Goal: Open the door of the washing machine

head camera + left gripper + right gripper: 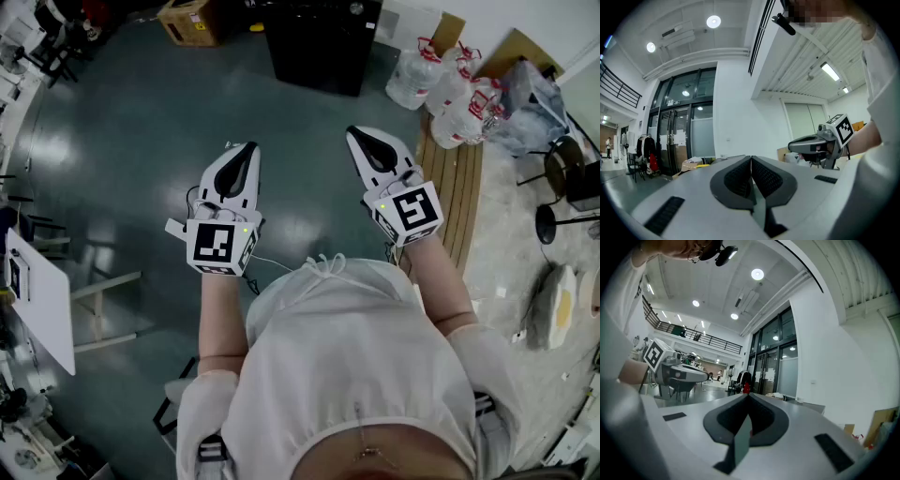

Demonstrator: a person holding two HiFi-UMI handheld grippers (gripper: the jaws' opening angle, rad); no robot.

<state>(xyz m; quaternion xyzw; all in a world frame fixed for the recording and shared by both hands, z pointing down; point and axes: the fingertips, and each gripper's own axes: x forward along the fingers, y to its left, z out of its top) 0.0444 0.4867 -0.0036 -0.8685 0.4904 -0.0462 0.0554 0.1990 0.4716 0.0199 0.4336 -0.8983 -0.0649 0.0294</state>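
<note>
No washing machine can be made out in any view. In the head view a person in a white top holds both grippers out level above a dark grey floor. My left gripper (247, 150) is shut, its dark pads meeting with nothing between them (751, 163). My right gripper (360, 137) is shut too and holds nothing (748, 400). Each gripper shows in the other's view: the right gripper (812, 145) off to the right, the left gripper (680, 374) off to the left.
A black box-shaped unit (321, 42) stands ahead on the floor, with a cardboard box (192, 21) to its left. Plastic bags (450, 89) and a wooden pallet (457, 187) lie to the right. A white table (42, 300) is at the left. Glass doors (679, 136) stand far ahead.
</note>
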